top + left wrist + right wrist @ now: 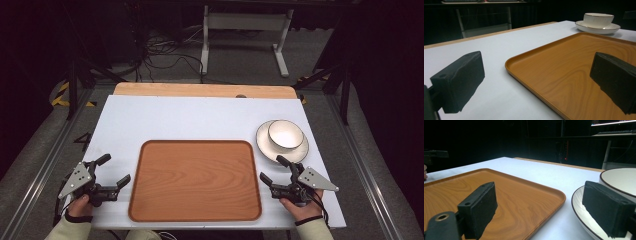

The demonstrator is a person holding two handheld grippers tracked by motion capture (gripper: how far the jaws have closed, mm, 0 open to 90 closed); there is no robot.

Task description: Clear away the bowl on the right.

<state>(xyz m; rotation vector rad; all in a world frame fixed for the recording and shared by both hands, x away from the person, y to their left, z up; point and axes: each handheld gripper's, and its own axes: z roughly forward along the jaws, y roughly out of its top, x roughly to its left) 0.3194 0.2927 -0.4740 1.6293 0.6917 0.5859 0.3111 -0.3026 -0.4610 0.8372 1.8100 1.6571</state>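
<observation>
Item one: your left gripper (113, 170), jaws spread wide, nothing between them; the wooden tray (195, 180) lies just to its right, its near rim crossing the gap. Item two: your right gripper (275, 169), jaws equally wide and empty, tray edge by its left finger. Item three: the bowl (285, 135) stands on the plate (265, 145), just beyond the right finger.

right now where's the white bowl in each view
High view: the white bowl sits on the plate at right, past the right gripper.
Left gripper view: bowl at top right, far off.
Right gripper view: bowl at the right edge.
Shared landmark: the wooden tray beside it.
</observation>
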